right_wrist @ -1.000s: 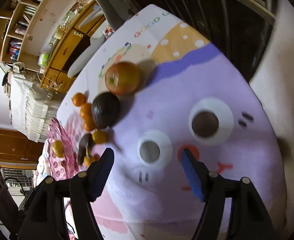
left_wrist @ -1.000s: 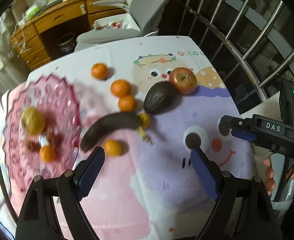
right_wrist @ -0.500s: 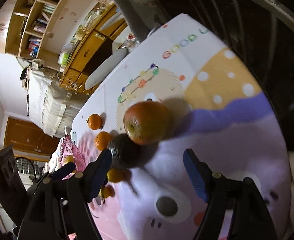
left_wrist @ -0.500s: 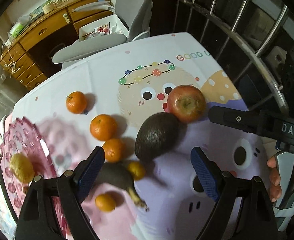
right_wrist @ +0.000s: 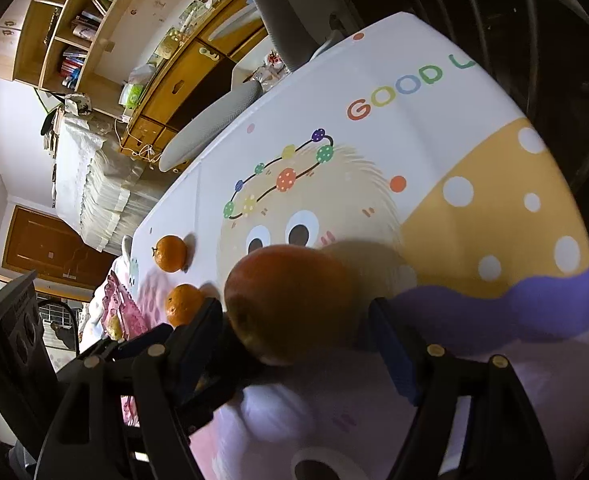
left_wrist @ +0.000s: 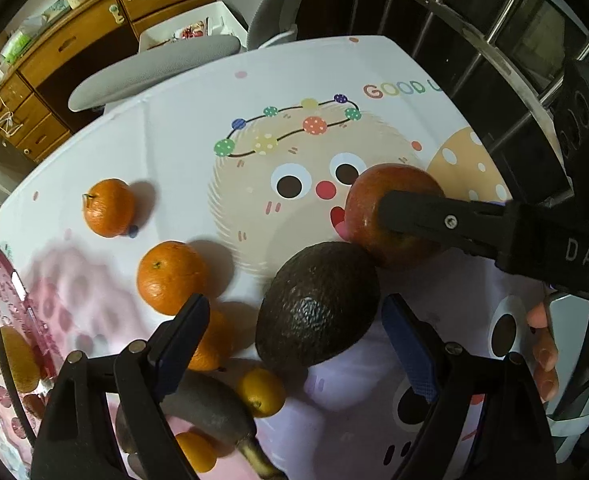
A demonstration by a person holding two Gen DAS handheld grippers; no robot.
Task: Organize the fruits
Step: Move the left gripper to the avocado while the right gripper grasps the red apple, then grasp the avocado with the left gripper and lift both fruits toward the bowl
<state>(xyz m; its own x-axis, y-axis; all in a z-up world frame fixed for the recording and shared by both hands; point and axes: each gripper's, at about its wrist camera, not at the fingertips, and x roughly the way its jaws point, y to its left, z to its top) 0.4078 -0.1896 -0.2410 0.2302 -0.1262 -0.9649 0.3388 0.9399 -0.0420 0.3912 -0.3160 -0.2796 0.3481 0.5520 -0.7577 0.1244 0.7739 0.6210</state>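
Red round apple (right_wrist: 290,304) touching dark pebbly avocado (left_wrist: 318,304), now bracketed by right gripper (right_wrist: 294,336), jaws just widened, pads not pressing; left gripper (left_wrist: 294,340) spread over avocado, empty; grasps next, probably.

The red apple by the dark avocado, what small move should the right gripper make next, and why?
Probably ease the right gripper a little further forward and then close. Its jaws have just been opening and now straddle the round red apple with gaps on both sides, so nothing is gripped yet. The dark green avocado touches the apple, so a slow close seems wise.
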